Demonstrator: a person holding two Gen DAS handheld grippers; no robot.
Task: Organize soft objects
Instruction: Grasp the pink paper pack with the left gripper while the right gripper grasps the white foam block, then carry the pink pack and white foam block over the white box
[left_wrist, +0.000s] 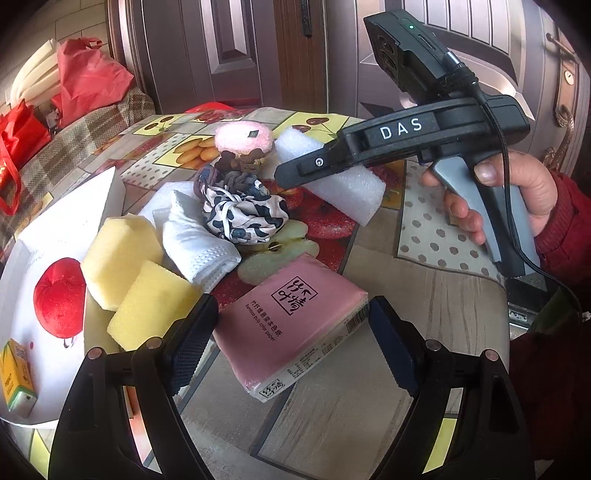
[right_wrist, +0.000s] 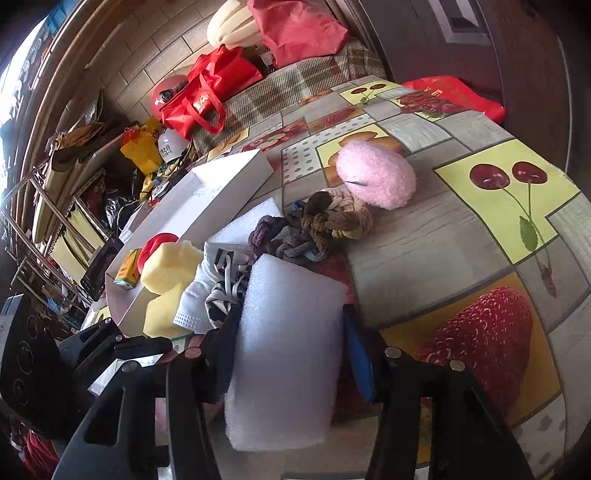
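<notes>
A: Item one, the right gripper (right_wrist: 288, 354)?
B: Lower centre of the right wrist view. Its jaws stood either side of the white foam block (right_wrist: 284, 354), and both pads looked pressed against its sides. In the left wrist view the same block (left_wrist: 332, 173) lay in the upper centre on the fruit-print tablecloth (left_wrist: 369, 406), the gripper's finger across it.

A: Item two, the left gripper (left_wrist: 291, 343)?
B: Bottom of the left wrist view, jaws apart. The pink tissue pack (left_wrist: 291, 317) lay flat between them; neither pad clearly touched it.

A: Remaining soft goods?
B: Two yellow sponges (left_wrist: 125, 273) at centre left, partly over the white box lid (left_wrist: 74, 221), which also held a red plush apple (left_wrist: 59, 299) and a small yellow carton (left_wrist: 16, 373). Centre: white cloth (left_wrist: 195, 243), black-and-white scrunchie (left_wrist: 243, 218). Above those: knotted rope toy (right_wrist: 317, 221) and pink fluffy pad (right_wrist: 376, 177).

A: Anyone in view?
B: A hand (left_wrist: 517, 192) in a red sleeve, at right, holding the right gripper's handle.
</notes>
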